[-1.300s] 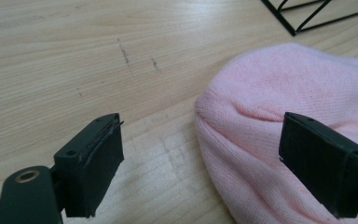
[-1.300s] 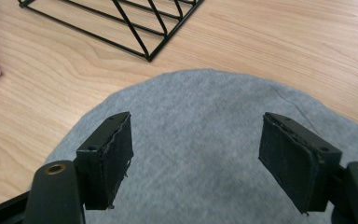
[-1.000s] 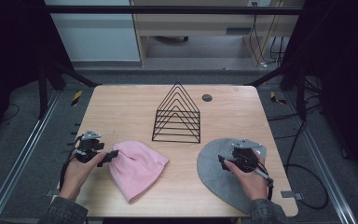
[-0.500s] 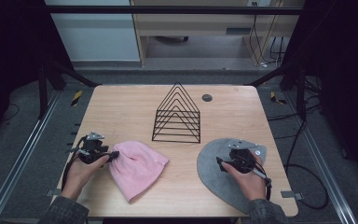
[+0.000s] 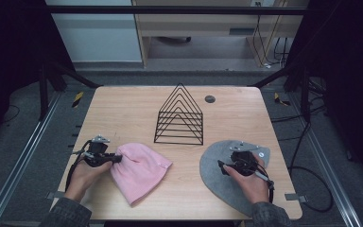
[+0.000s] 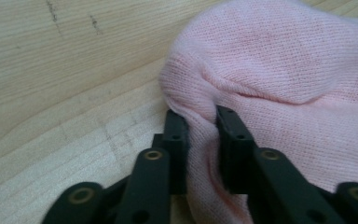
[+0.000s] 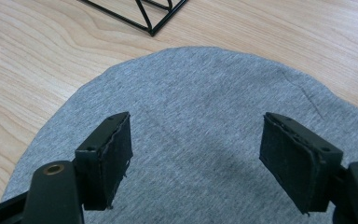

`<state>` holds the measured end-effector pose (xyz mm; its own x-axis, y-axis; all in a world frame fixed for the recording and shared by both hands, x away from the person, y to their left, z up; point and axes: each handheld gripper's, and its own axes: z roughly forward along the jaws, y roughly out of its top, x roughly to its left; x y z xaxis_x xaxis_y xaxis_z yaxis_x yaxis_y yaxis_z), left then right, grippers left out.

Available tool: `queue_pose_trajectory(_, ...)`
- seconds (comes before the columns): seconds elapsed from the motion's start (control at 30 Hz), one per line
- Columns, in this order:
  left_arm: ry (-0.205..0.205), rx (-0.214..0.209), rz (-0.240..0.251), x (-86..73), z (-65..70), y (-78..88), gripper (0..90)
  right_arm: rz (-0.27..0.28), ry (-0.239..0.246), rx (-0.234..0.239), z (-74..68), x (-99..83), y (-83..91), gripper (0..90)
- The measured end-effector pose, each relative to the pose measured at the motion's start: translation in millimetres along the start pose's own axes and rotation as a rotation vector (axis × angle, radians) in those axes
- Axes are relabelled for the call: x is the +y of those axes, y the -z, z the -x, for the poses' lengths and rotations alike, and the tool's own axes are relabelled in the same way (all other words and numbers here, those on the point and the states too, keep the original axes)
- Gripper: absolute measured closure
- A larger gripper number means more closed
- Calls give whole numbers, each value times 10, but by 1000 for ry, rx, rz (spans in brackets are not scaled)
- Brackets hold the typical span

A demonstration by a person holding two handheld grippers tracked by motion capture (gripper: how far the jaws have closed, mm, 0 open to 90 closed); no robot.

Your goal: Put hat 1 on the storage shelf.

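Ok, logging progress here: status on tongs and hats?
Left tongs just closed, pinching pink beanie edge. Right tongs open over grey hat. Wire rack stands apart behind.

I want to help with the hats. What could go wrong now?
The left gripper has just been closing and pinches only a small fold at the pink hat's edge, so the knit might slip out when lifted. The right gripper hangs open over the grey hat, holding nothing, so that hat could get left behind.
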<state>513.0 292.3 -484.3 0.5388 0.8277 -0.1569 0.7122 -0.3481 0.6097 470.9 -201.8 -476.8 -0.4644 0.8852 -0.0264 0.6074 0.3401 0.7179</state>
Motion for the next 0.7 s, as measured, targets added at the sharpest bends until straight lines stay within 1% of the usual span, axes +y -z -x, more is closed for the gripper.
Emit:
queue_pose_trajectory(0.03,-7,11,4,17,25,4,772,1,3,0,1,1,0,251)
queue_pose_trajectory(0.07,-7,11,4,17,25,4,784,1,0,0,-2,1,1,251)
queue_pose_trajectory(0.1,-20,22,11,26,36,15,784,1,0,0,-2,1,1,251)
queue_pose_trajectory(0.13,-45,41,28,42,58,49,795,5,-1,-1,-2,2,7,251)
queue_pose_trajectory(0.17,-45,41,28,42,58,49,796,9,0,-3,1,3,14,251)
queue_pose_trajectory(0.2,-72,54,45,60,86,93,798,12,-2,-1,1,2,20,251)
queue_pose_trajectory(0.23,-72,54,45,60,86,93,799,14,-1,-2,4,2,24,251)
queue_pose_trajectory(0.27,-90,63,55,72,111,118,799,15,1,-6,7,2,25,251)
queue_pose_trajectory(0.33,-139,94,79,104,180,180,800,19,-5,-9,6,4,35,251)
queue_pose_trajectory(0.37,-153,82,113,130,240,241,800,21,-3,-11,6,4,40,251)
queue_pose_trajectory(0.4,-153,82,113,130,240,241,800,21,-3,-11,6,4,40,251)
queue_pose_trajectory(0.43,-159,79,125,143,264,272,800,22,-4,-14,2,4,46,249)
queue_pose_trajectory(0.47,-179,79,144,170,306,344,800,24,-5,-14,0,3,47,248)
queue_pose_trajectory(0.5,-187,72,158,185,331,378,800,25,-4,-17,0,3,49,248)
queue_pose_trajectory(0.53,-205,72,167,203,360,404,800,29,-1,-21,4,3,54,248)
queue_pose_trajectory(0.57,-205,72,167,203,360,404,801,35,-6,-23,4,7,64,248)
queue_pose_trajectory(0.63,-234,86,177,236,429,453,801,51,-8,-32,12,16,80,247)
queue_pose_trajectory(0.67,-254,88,177,257,468,474,801,51,-8,-32,12,16,80,247)
queue_pose_trajectory(0.7,-270,93,178,279,508,496,801,65,-11,-27,17,23,97,242)
